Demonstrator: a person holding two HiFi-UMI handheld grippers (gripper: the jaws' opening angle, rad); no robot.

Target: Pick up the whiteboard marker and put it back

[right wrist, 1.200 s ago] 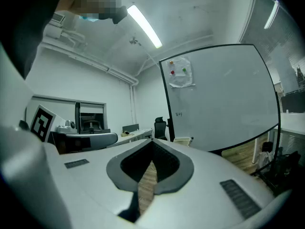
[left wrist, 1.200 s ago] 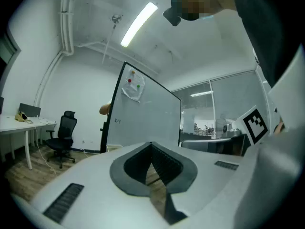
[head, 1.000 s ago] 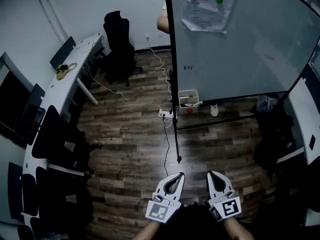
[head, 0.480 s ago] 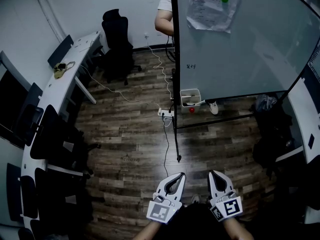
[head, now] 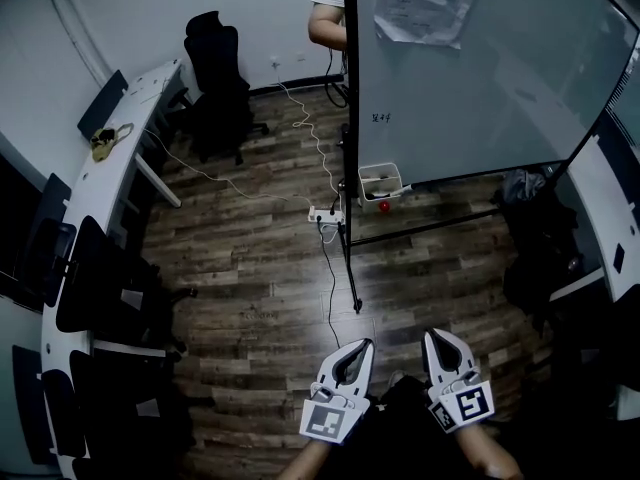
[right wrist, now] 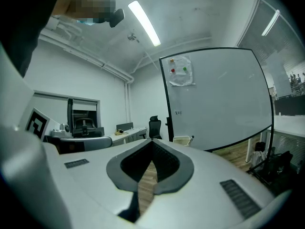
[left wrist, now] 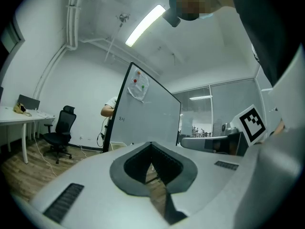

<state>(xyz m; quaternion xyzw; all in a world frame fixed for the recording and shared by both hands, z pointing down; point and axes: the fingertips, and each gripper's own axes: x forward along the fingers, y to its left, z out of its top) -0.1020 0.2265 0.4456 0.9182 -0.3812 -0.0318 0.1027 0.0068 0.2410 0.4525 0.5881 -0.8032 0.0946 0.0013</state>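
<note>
Both claws sit low at the front of the head view. The left claw (head: 360,345) has its tips pressed together with nothing between them, only the plank floor (head: 260,258) showing through the hollow behind the tips. The right claw (head: 433,335) is the same: tips meeting, nothing gripped, touching nothing.

Well ahead stands the large grey-white whiteboard on its black frame (head: 480,78), with a crumpled sheet of paper (head: 420,3) pinned near the top by a red and a green magnet. At the board's lower left corner hangs a small white basket (head: 380,180), and a small red ball (head: 383,206) sits just beneath it. In the right gripper view a thin dark stick (right wrist: 192,138) pokes from that basket; whether it is the whiteboard marker is too small to tell.

A person in a white shirt (head: 330,3) stands behind the board's left edge.
</note>
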